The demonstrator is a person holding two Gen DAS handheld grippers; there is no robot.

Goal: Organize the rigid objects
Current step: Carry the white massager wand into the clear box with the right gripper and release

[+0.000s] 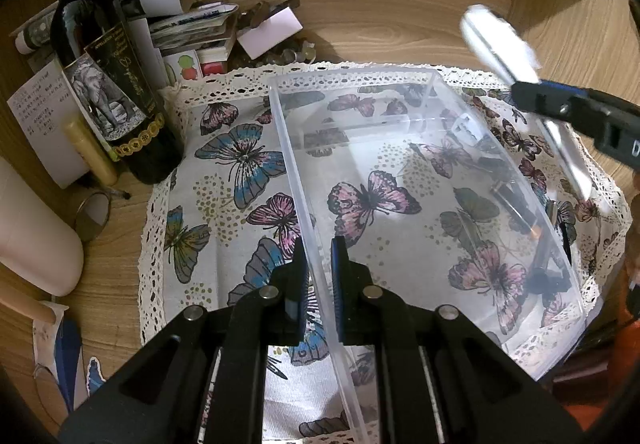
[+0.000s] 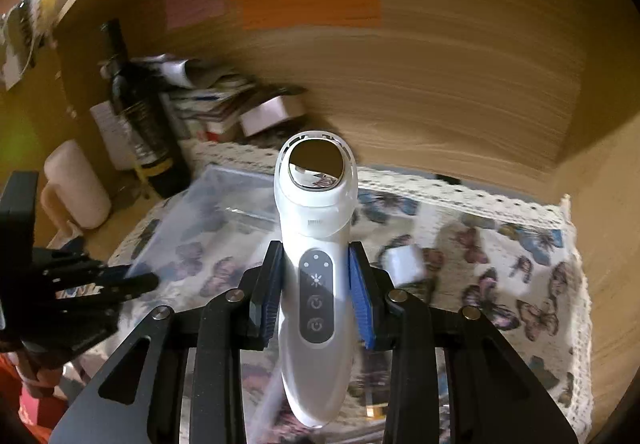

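A clear plastic box (image 1: 420,180) stands on a butterfly-print cloth (image 1: 224,172). My left gripper (image 1: 318,268) is shut on the box's left wall near its front corner. My right gripper (image 2: 316,284) is shut on a white handheld device (image 2: 316,244) with a round metal head and a grey button panel, held above the cloth. The device (image 1: 496,40) and right gripper (image 1: 576,112) show blurred at the right of the left wrist view, above the box. The box (image 2: 216,212) and left gripper (image 2: 140,280) show at the left of the right wrist view.
A dark wine bottle (image 1: 112,84), stacked papers and cards (image 1: 192,28) and a cream cylinder (image 1: 32,232) crowd the left of the wooden desk. A wooden back wall with sticky notes (image 2: 312,4) stands behind. Small dark items (image 1: 516,200) lie by the box's right wall. A small white block (image 2: 404,264) lies on the cloth.
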